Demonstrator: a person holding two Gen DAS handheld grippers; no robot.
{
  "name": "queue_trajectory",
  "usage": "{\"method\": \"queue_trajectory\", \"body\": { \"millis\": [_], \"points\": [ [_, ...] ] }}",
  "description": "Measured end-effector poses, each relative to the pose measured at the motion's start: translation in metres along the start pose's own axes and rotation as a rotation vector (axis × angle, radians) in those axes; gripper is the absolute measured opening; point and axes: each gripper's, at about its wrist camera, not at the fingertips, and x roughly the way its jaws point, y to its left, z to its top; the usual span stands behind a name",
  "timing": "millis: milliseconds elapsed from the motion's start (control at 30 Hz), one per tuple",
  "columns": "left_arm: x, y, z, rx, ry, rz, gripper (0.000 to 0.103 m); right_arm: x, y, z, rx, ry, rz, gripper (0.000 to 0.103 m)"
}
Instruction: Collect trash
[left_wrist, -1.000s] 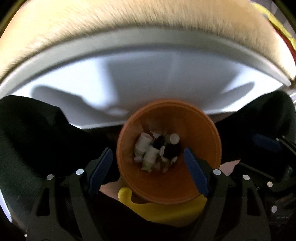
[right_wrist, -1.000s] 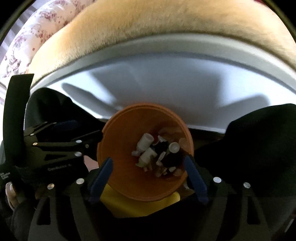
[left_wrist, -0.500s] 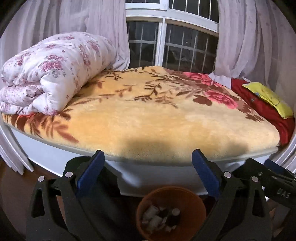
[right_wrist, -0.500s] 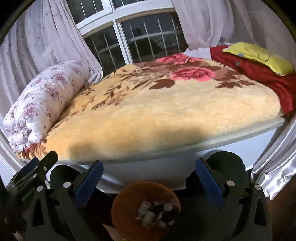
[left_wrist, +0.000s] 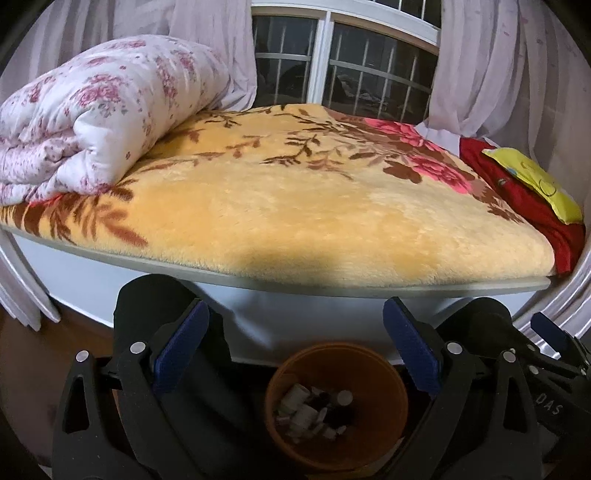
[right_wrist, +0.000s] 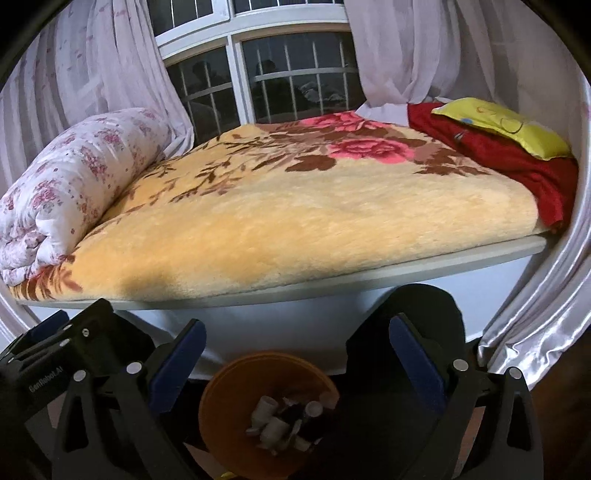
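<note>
Both my grippers, left gripper (left_wrist: 295, 343) and right gripper (right_wrist: 295, 358), have lifted from peering into the orange bin (left_wrist: 338, 406) to facing the bed (left_wrist: 295, 206); jaws wide apart, empty. The bin sits on the floor below, trash (left_wrist: 314, 410) inside; I judge collecting nearly finished

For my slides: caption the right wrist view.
Open right gripper above orange plastic bin of trash, before yellow floral fleece blanket.

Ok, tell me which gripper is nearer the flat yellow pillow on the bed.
Right. The right gripper is below and left of the flat yellow pillow; the left gripper sits even further left.
</note>
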Motion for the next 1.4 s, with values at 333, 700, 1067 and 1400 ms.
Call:
{"method": "queue_trajectory", "body": {
  "millis": [333, 700, 1067, 1400],
  "points": [
    [0.009, 0.005, -0.001, 0.026, 0.023, 0.037, 0.093, -0.007, 0.003, -0.001, -0.023, -0.046, -0.059, 0.098],
    [0.019, 0.006, -0.012, 0.058, 0.068, 0.035, 0.093, -0.005, 0.001, -0.002, -0.028, -0.068, -0.091, 0.098],
    [0.022, 0.007, -0.012, 0.049, 0.082, 0.026, 0.093, -0.003, 0.000, -0.004, -0.022, -0.051, -0.084, 0.098],
    [0.022, 0.007, -0.013, 0.048, 0.086, 0.024, 0.093, 0.000, -0.001, -0.005, -0.008, -0.033, -0.080, 0.098]
  ]
}}
